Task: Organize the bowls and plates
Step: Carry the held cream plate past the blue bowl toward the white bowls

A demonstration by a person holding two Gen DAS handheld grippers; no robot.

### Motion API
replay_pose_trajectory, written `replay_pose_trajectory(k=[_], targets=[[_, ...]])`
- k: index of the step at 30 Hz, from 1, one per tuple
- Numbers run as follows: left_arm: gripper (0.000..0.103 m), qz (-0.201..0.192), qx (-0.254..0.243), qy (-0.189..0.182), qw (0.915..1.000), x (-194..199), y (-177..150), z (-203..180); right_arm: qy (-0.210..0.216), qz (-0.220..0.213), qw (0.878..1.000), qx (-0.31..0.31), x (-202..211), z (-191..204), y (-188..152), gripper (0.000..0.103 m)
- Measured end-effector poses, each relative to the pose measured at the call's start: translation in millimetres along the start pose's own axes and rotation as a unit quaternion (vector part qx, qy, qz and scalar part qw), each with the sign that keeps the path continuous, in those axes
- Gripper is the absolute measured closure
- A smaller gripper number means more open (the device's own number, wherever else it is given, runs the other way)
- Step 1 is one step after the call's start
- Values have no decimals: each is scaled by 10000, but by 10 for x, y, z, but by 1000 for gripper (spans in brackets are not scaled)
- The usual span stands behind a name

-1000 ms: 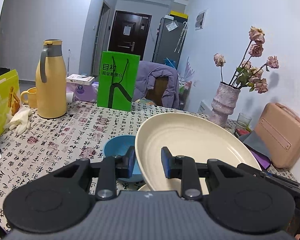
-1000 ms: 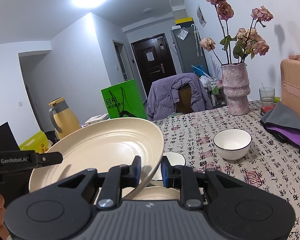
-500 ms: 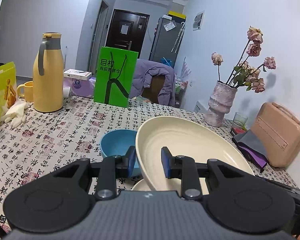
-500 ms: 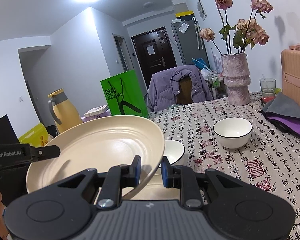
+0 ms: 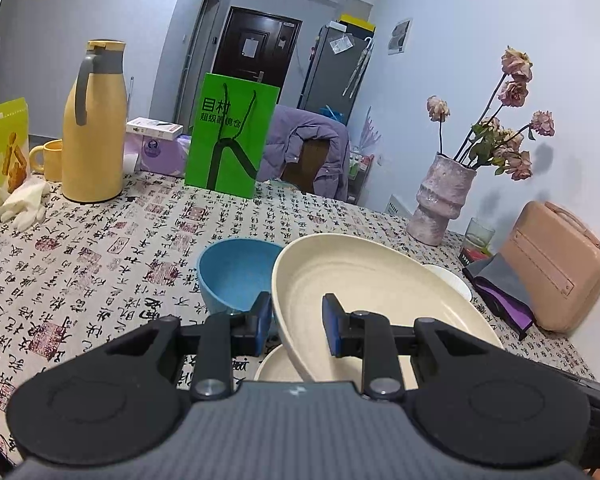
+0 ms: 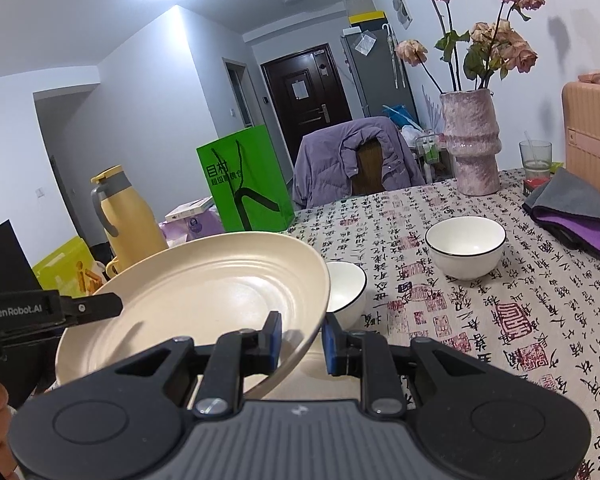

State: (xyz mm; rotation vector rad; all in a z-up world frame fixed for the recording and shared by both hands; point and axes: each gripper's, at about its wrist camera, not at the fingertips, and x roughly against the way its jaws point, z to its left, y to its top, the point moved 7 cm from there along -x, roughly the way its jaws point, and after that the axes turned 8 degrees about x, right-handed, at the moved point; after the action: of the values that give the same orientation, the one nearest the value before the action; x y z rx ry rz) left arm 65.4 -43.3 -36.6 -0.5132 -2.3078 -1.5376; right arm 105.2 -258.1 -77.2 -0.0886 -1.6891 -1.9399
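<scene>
A large cream plate (image 5: 364, 292) (image 6: 204, 292) hangs over the table, held by both grippers at opposite rims. My left gripper (image 5: 296, 324) is shut on its left rim. My right gripper (image 6: 302, 340) is shut on its right rim. Under it lies a second cream plate (image 5: 274, 366), mostly hidden. A blue bowl (image 5: 236, 270) stands just left of the held plate. Two white bowls with dark rims stand to the right: one (image 6: 346, 290) right behind the plate's edge, the other (image 6: 466, 252) farther out.
A yellow jug (image 5: 94, 140), a yellow mug (image 5: 48, 160), a green bag (image 5: 232, 138) and boxes line the table's far left. A pink vase with dried flowers (image 6: 470, 144), a glass (image 6: 534, 156), a grey-purple cloth (image 6: 572, 212) and a pink case (image 5: 554, 264) stand at the right.
Both grippers have sunk a little with the cream plate, bringing it closer to the plate lying under it. The grips have not changed.
</scene>
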Motion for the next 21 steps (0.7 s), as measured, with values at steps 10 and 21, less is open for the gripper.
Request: replay_pose_trajectory(k=[10,21], targets=[[76,90,18,-26,10000,-100,-115,76,-2,130,9999,-2,-86,-30,-90,82],[76,253,101,-84,9996,-225,-246,176,-28,307,9995,16,-189,-65,-214,81]])
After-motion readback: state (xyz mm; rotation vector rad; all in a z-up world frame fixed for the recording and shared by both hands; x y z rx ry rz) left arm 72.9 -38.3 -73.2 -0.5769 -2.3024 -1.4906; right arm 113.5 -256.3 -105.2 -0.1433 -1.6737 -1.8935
